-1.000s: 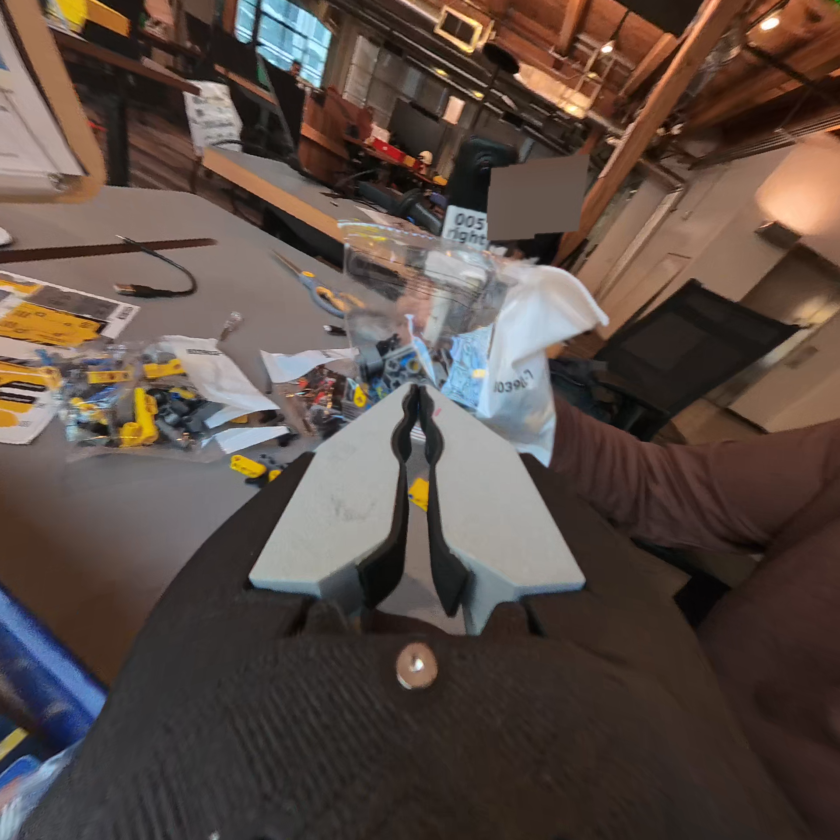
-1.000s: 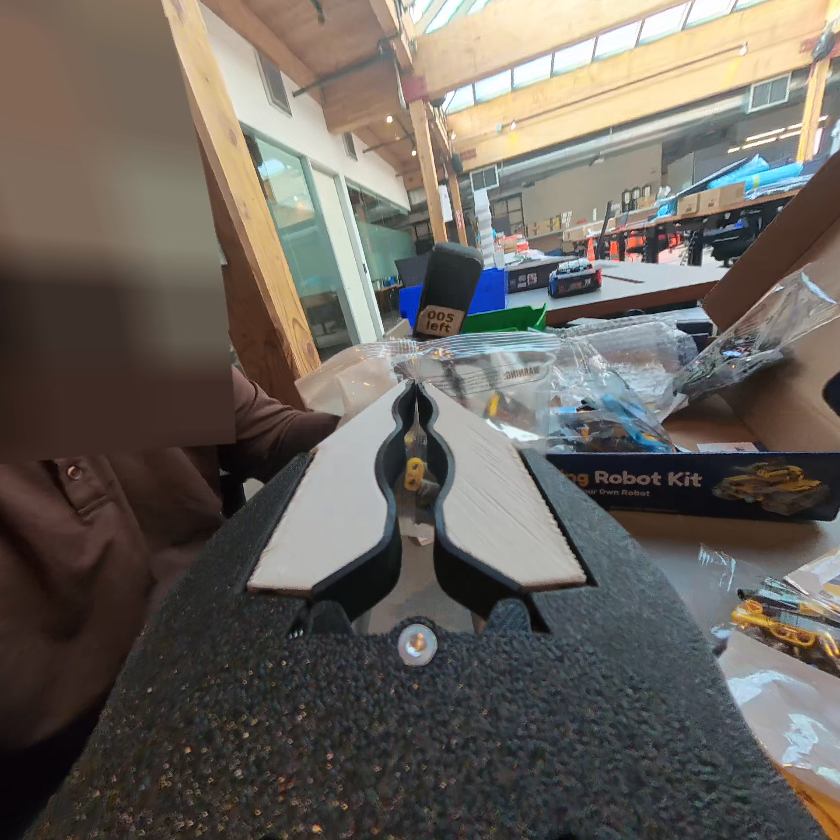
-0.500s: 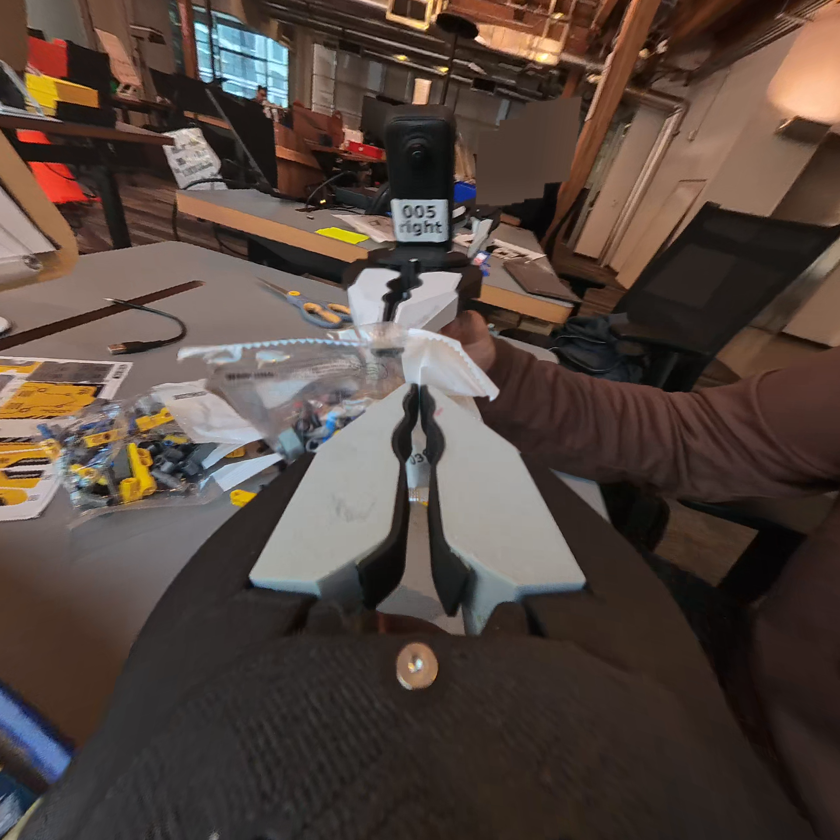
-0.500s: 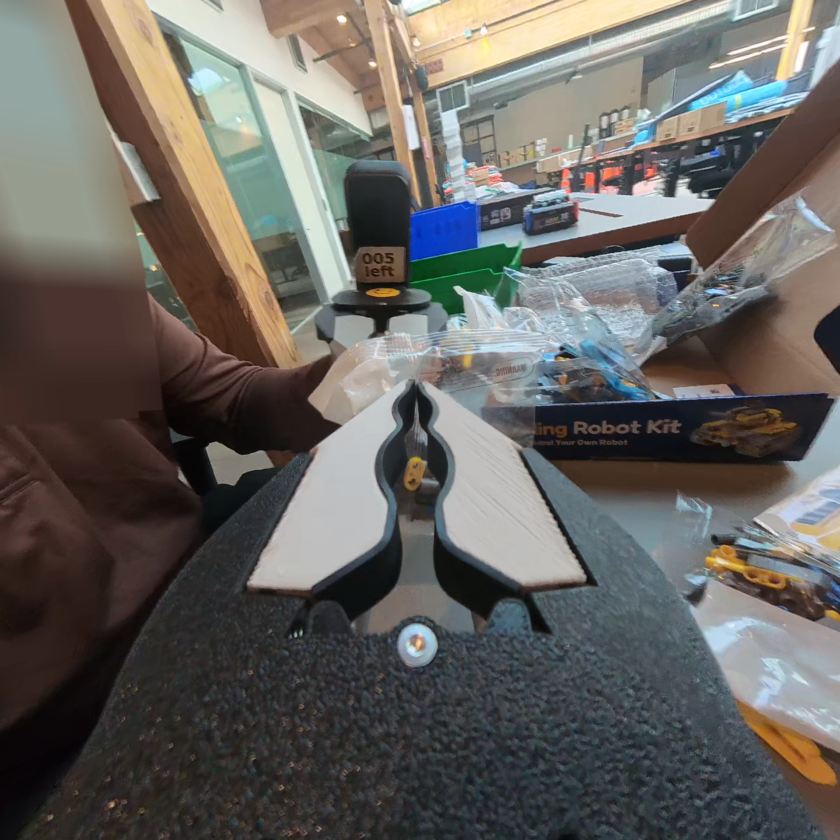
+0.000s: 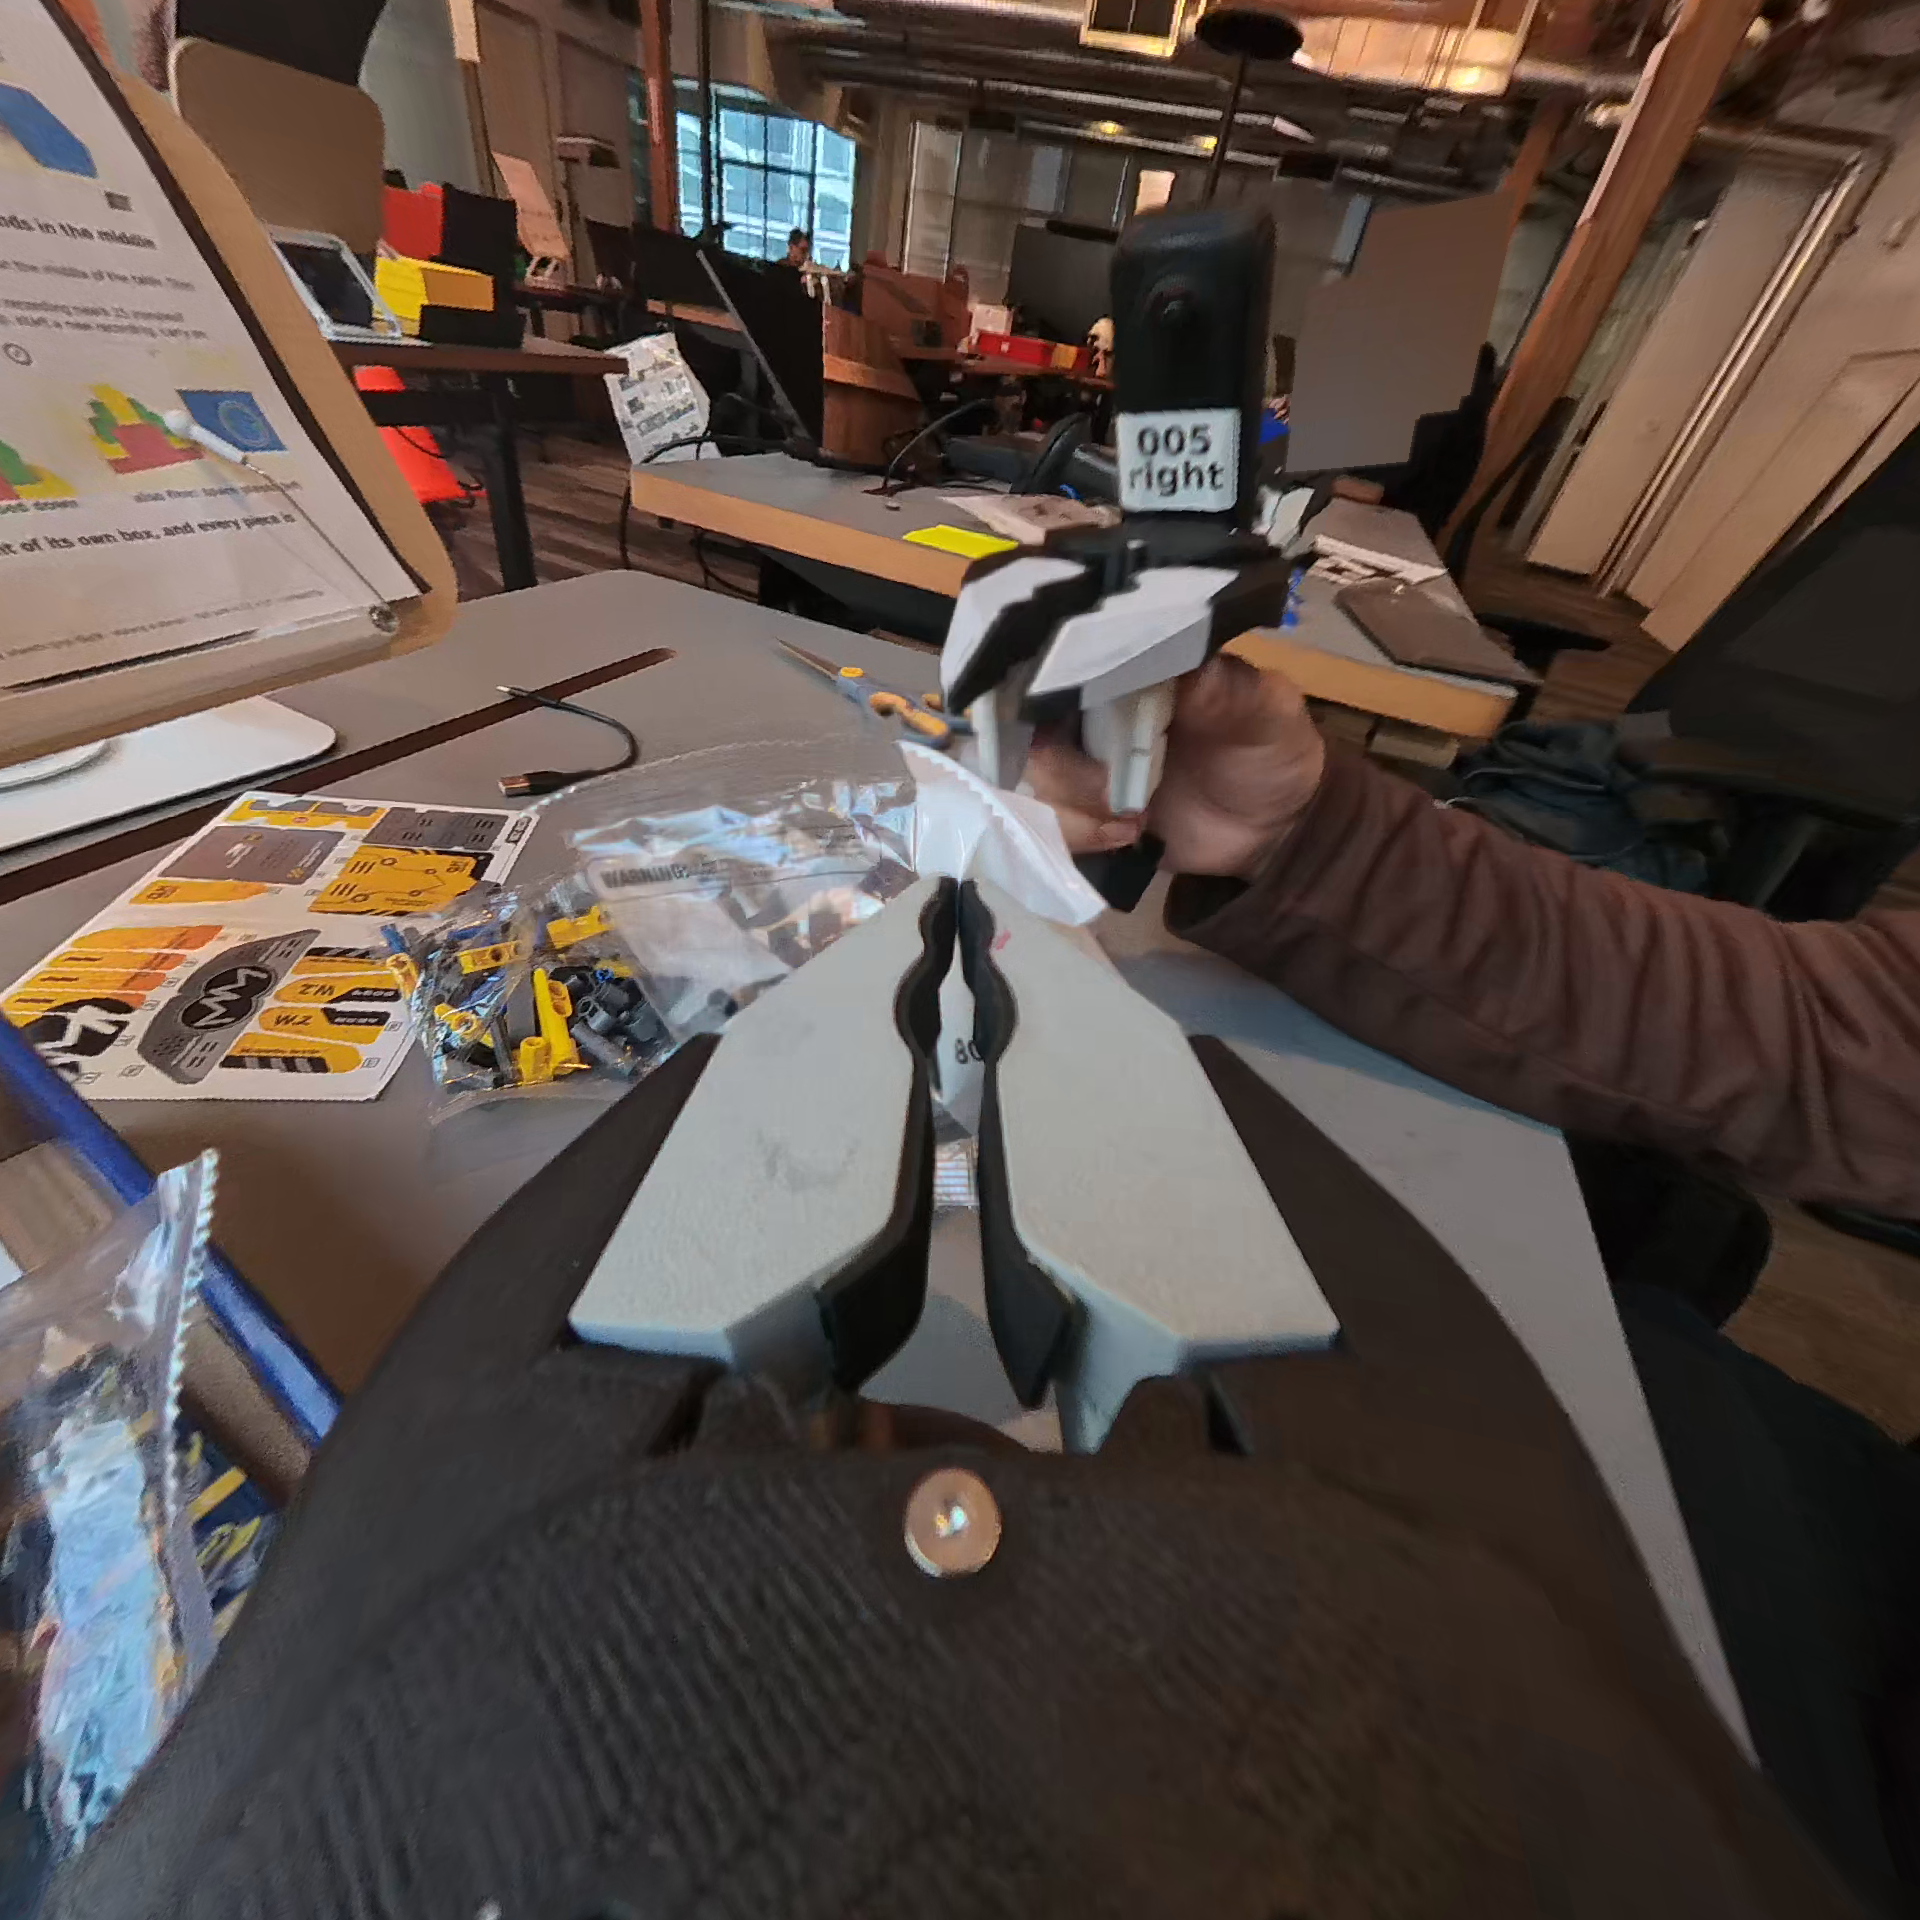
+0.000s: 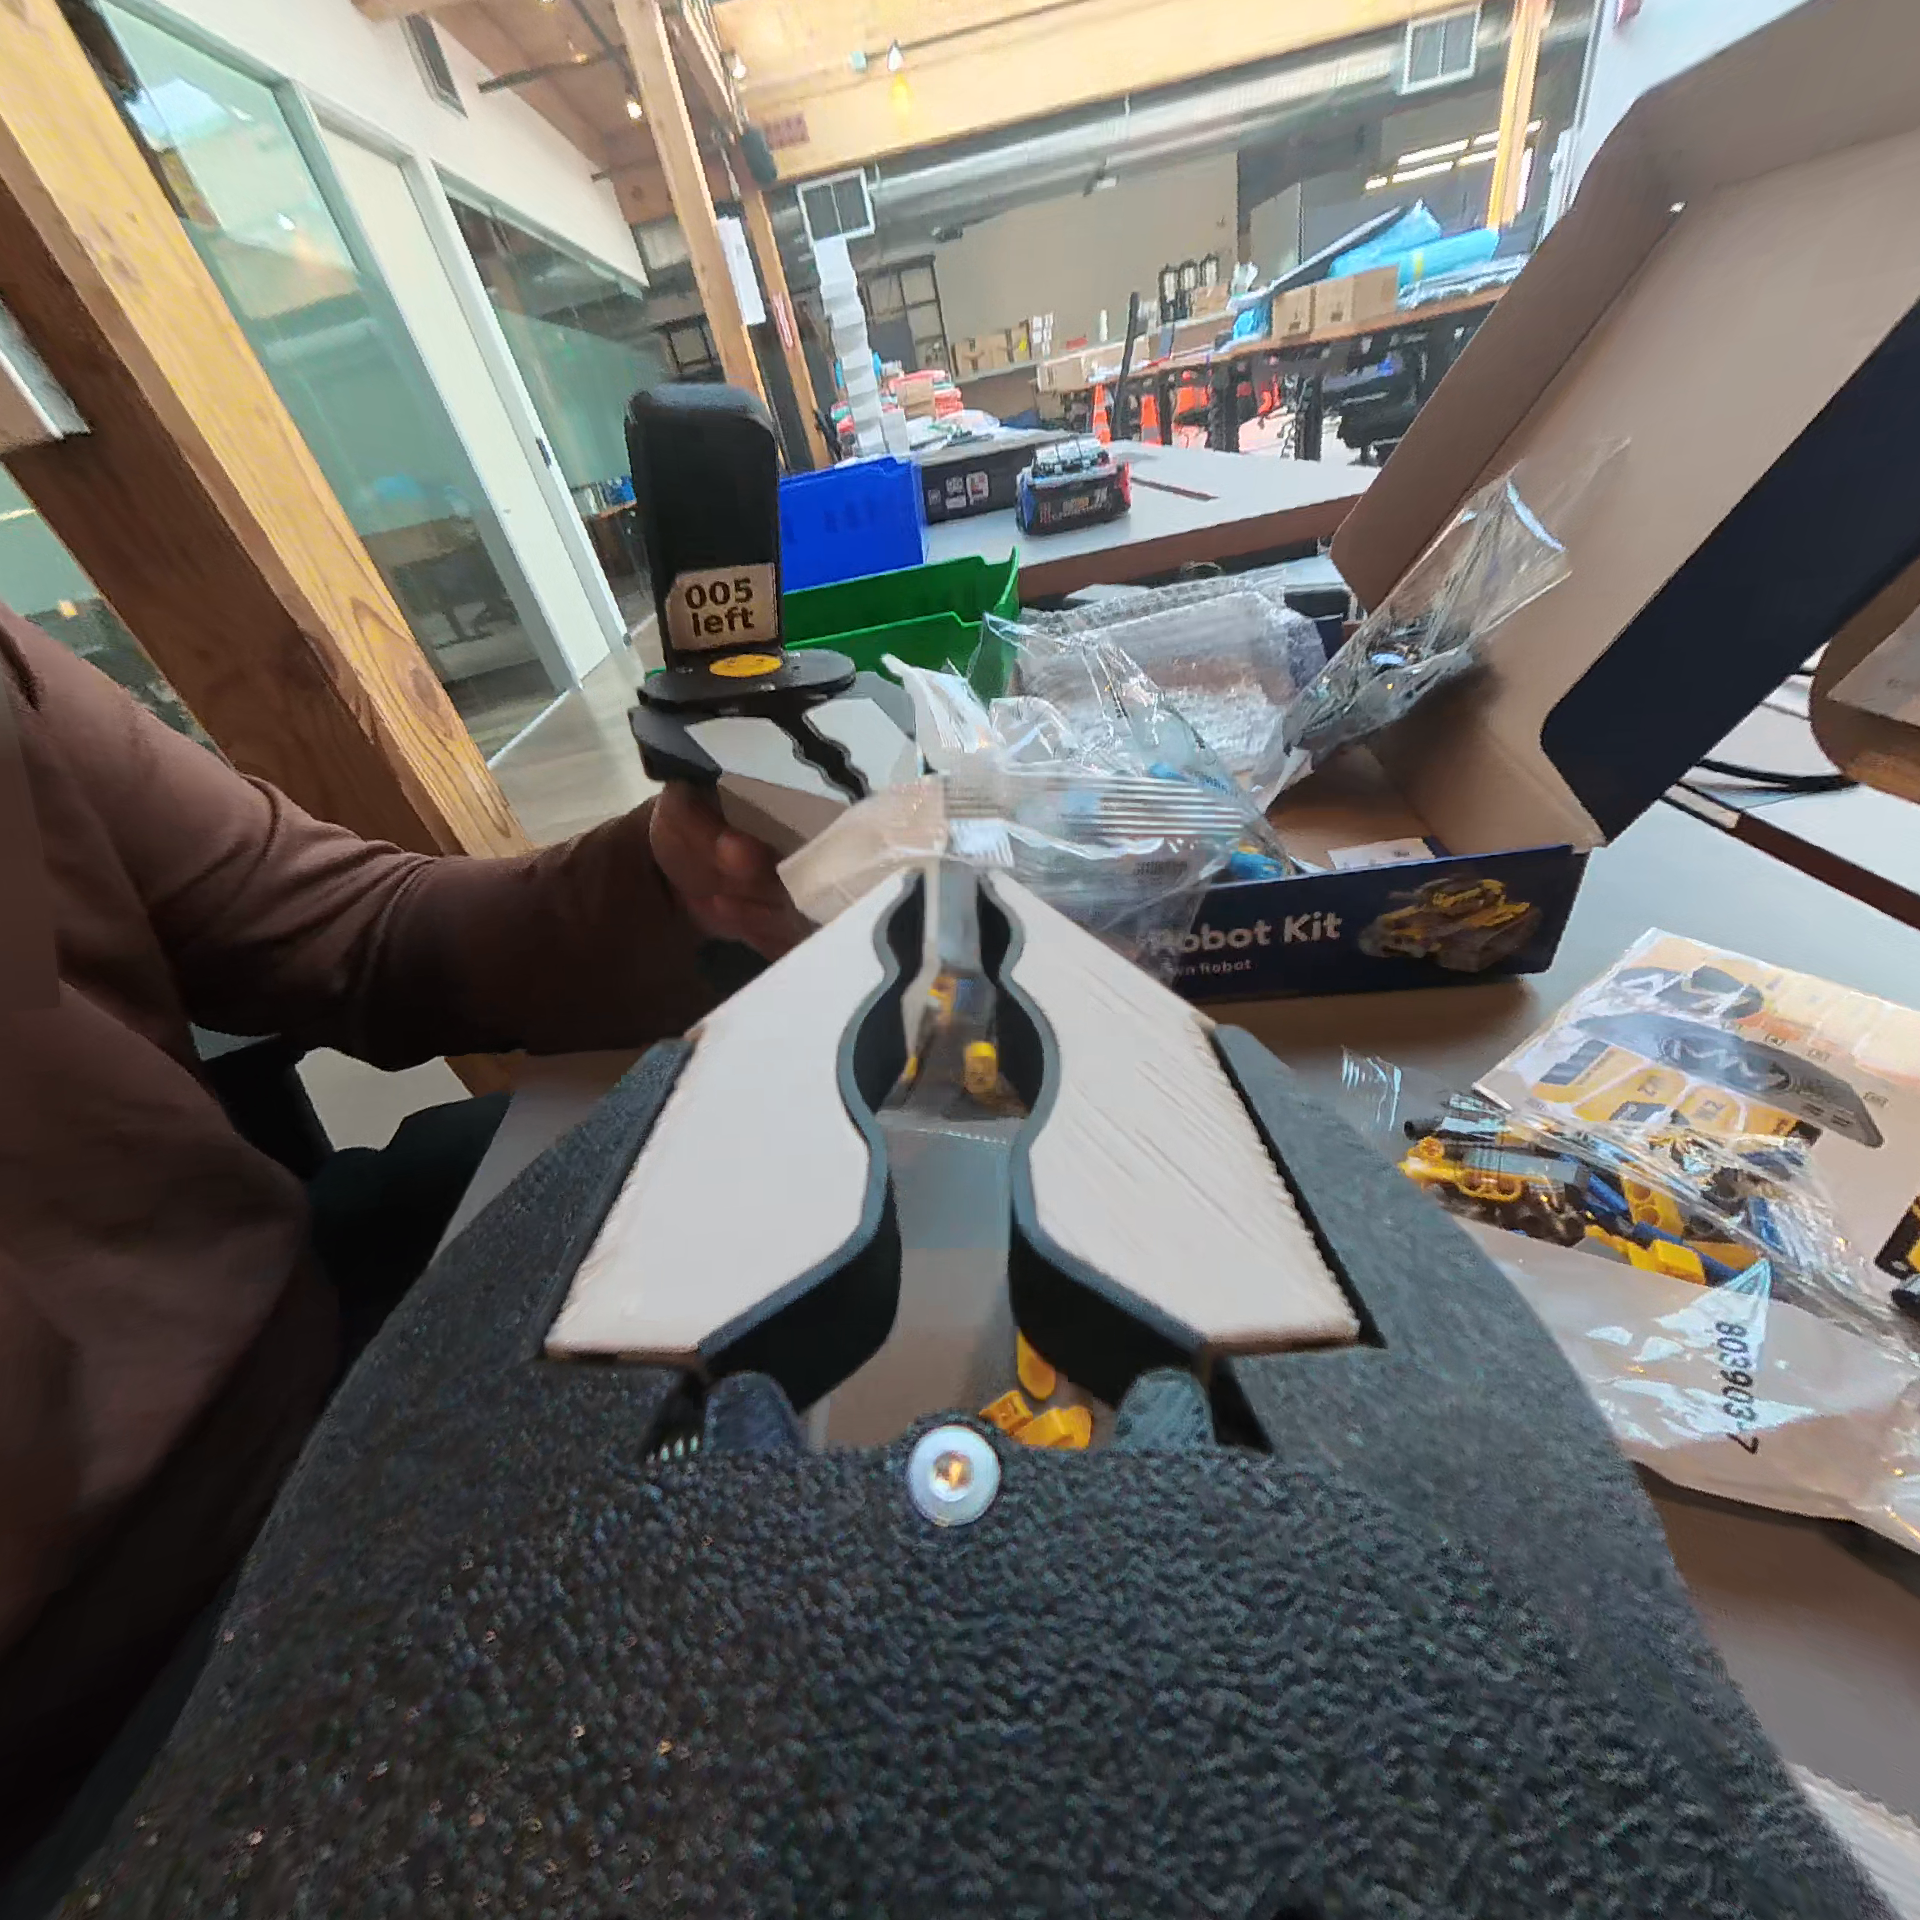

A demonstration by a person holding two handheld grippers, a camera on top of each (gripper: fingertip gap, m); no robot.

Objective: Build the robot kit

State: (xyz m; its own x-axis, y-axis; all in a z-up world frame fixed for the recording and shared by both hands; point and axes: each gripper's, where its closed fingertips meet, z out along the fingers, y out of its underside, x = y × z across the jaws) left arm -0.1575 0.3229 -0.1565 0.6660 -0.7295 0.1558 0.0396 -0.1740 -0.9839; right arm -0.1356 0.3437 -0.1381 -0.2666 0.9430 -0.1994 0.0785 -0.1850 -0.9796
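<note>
Two tongs clamped on one clear plastic bag of small building parts, held above the table between them. Left tongs closed together on the bag's white, number-printed end, film pinched right at the tips. Right tongs likewise closed on the same bag at its crimped top seam, a strip of film trapped between the tips and yellow pieces visible through the gap behind. Bag slack and crumpled between the two grips, contents sagging toward the table. Judged light, soft and slippery; film likely to stretch or tear at the serrated edge, loose parts inside free to shift. Best hold judged at the flat sealed edges, not over the lumpy middle. Second bag of yellow, blue and grey parts lying on the table just beside a printed sticker sheet. Scissors and a black cable farther back. Open cardboard box with more bags behind the held one in the right wrist view; another bag of parts and a white pouch on the table to the right.
</note>
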